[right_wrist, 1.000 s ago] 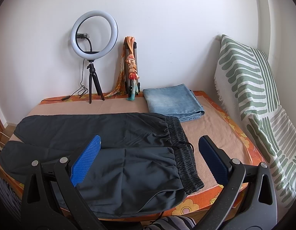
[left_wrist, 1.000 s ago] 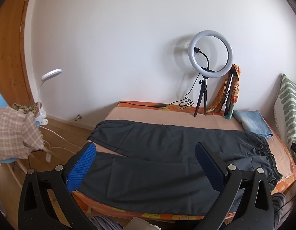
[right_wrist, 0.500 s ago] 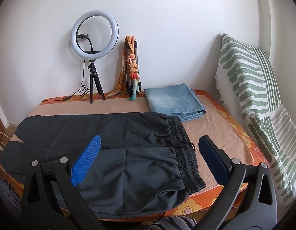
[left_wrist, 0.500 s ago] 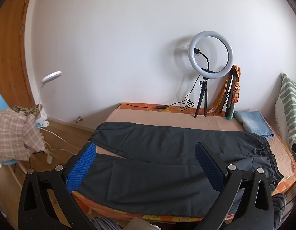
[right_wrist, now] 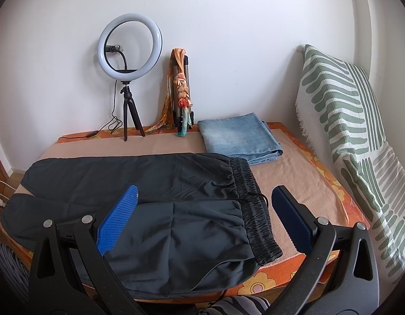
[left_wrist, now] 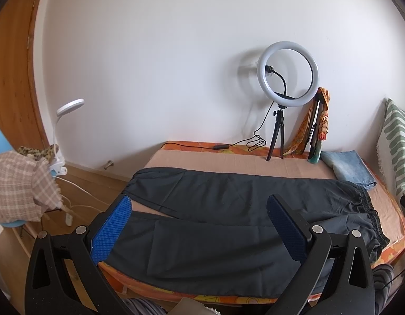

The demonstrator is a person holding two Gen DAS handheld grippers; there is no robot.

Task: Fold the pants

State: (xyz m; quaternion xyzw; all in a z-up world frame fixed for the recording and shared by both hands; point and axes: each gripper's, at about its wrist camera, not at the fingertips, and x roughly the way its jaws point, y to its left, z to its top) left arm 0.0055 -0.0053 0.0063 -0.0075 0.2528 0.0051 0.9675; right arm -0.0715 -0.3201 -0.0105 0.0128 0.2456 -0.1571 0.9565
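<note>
Pants [left_wrist: 228, 225] lay flat along the bed's [right_wrist: 294, 173] near edge, unfolded. My left claw [left_wrist: 199, 225] and right claw [right_wrist: 205, 218] hovered wide, empty. Next: grip both ends.

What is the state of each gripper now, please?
Left gripper: open, holding nothing, above the dark grey pants.
Right gripper: open, holding nothing, above the same pants.

Not much going on, honestly. The left gripper [left_wrist: 199, 227] is a touch higher and further back than a second ago, so the ring light [left_wrist: 288, 74] and the pants [left_wrist: 228, 225] sit a little lower in its view. The right gripper [right_wrist: 205, 219] drifts slightly left, nudging the folded jeans [right_wrist: 237, 136] rightward in frame.
</note>
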